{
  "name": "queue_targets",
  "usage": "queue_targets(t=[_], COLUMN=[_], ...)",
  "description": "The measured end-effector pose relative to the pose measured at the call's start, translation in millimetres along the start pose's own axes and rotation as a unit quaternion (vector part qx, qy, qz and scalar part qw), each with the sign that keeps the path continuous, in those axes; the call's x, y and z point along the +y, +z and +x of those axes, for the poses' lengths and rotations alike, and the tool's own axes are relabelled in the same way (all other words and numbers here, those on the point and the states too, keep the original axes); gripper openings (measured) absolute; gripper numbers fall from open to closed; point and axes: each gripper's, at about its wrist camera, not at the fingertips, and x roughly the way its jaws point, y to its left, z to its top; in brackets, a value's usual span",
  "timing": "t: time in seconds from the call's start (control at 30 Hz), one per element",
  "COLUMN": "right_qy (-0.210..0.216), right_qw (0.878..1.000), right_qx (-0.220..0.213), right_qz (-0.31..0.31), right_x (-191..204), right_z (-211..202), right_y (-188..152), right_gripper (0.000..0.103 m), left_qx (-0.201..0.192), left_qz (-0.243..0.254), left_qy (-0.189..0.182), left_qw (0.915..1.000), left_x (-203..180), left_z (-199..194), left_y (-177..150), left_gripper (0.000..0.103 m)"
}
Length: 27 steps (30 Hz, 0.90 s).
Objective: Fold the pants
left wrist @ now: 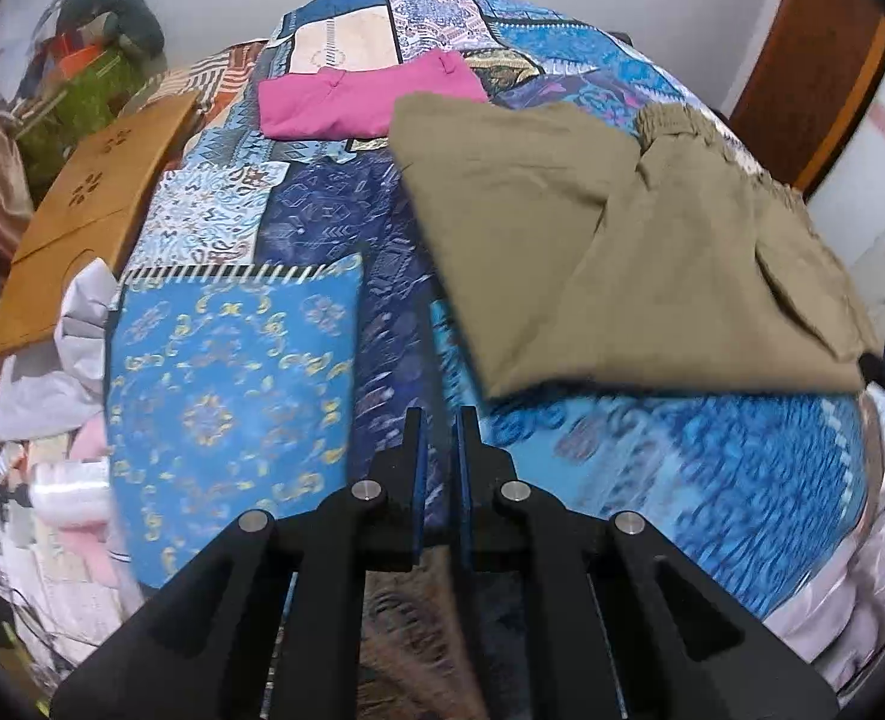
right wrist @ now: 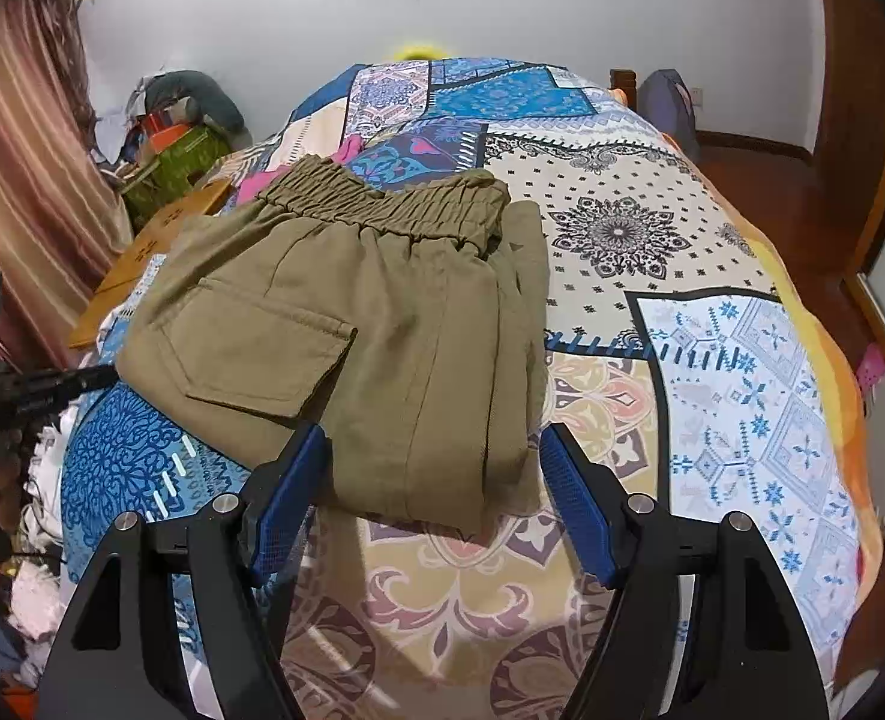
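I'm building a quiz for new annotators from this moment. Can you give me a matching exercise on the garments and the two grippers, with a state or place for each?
Column one:
1. folded olive-khaki pants
2. folded pink garment
3. left gripper
4. right gripper

Column two:
A. fingers nearly together, nothing between them
B. fingers spread wide, either side of a folded edge
C. lies farther up the patchwork bedspread, beyond the other garment
D. shows an elastic waistband and a patch pocket

Pairs: 1-D, 2-C, 3-A, 4-B
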Motion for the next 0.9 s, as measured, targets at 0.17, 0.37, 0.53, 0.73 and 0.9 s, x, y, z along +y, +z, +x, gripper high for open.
queue_targets(t=[0.17, 0.37, 0.53, 0.73, 0.9], right_qy=[0.006, 0.046, 0.085, 0.08, 0.065], right_qw=[0.999, 0.996, 0.993, 0.993, 0.991], right_qx=[-0.024, -0.054, -0.04, 0.015, 0.014], right_qz=[-0.024, -0.049, -0.071, -0.09, -0.115], right_x=[9.1, 27.6, 43.9, 48.2, 44.0], right_z=[-17.4, -17.1, 9.8, 51.5, 49.3], right_y=[15.6, 49.5, 64.1, 57.9, 43.3], right_gripper=[0.07, 0.069, 0.062, 0.057, 0.055], left_qx=[-0.036, -0.095, -0.099, -0.043, -0.043], left_qz=[0.026, 0.073, 0.117, 0.145, 0.149], left_qy=[-0.016, -0.08, -0.119, -0.097, -0.116], left_qw=[0.9989, 0.9896, 0.981, 0.9837, 0.9811], left_x=[1.0, -40.5, -86.1, -116.6, -103.4], left_z=[-29.7, -58.6, -43.7, 21.4, 40.5], left_y=[16.9, 58.9, 87.3, 95.9, 85.3], left_gripper=[0.01, 0.05, 0.05, 0.05, 0.054])
